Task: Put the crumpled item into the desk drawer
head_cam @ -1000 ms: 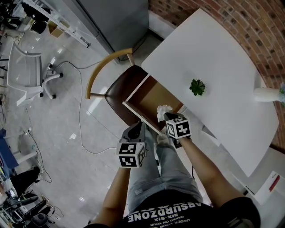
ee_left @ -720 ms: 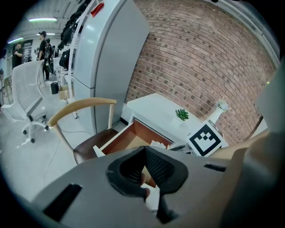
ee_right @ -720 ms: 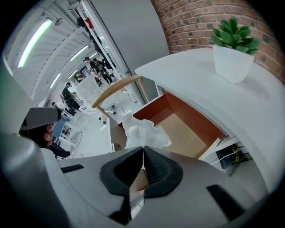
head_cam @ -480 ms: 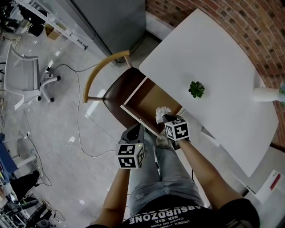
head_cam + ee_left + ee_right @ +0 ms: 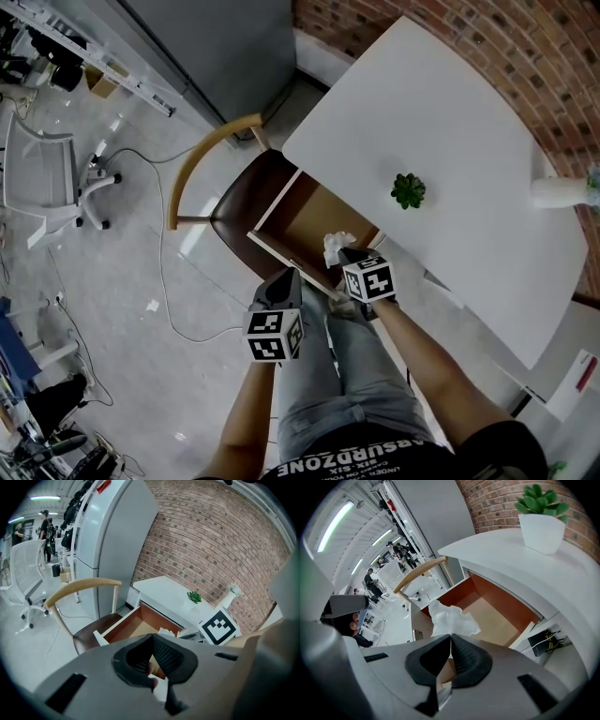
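Ready to release
The right gripper [image 5: 450, 640], clamped on the crumpled paper [image 5: 451, 618], has edged over the drawer [image 5: 317, 223]; left gripper [image 5: 151, 641] closed, empty.

A red brick wall [image 5: 525, 47] backs the white table [image 5: 469, 131] at far right, with a tall grey cabinet [image 5: 216, 47] to its left. A wooden chair [image 5: 234, 202] stands at the table's left edge. A white office chair [image 5: 37, 187] and a cable [image 5: 160, 246] occupy the glossy grey floor [image 5: 122, 281] on the left. Strip lights [image 5: 335, 524] glow overhead.

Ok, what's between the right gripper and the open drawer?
Only the crumpled paper, pinched in the right gripper, over the drawer; right gripper view shows it.
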`<state>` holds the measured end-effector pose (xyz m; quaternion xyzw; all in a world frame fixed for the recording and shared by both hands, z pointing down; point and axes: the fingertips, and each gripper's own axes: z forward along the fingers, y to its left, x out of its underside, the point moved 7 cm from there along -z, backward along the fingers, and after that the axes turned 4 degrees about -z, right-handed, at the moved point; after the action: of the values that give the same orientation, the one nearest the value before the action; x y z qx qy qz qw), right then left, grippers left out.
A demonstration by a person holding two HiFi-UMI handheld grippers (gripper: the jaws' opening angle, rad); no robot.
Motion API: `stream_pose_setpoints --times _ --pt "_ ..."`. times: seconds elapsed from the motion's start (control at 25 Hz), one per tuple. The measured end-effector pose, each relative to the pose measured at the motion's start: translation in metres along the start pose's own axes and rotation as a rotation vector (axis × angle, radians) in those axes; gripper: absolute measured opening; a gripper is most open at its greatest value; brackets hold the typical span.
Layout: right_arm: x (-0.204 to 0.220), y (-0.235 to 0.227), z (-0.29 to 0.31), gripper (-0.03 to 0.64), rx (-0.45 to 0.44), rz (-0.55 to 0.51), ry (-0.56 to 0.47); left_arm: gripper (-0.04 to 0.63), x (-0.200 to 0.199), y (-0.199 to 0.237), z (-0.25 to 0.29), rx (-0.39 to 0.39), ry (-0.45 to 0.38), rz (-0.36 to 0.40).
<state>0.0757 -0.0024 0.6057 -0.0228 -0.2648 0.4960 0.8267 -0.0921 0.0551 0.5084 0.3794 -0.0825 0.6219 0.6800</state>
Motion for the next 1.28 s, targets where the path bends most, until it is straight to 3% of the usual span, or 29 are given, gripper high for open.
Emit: stream_pose_setpoints --times 1.28 --pt "0.010 -0.014 0.043 0.000 0.002 -0.013 0.072 0.006 0.014 0.013 0.028 0.010 0.057 0.027"
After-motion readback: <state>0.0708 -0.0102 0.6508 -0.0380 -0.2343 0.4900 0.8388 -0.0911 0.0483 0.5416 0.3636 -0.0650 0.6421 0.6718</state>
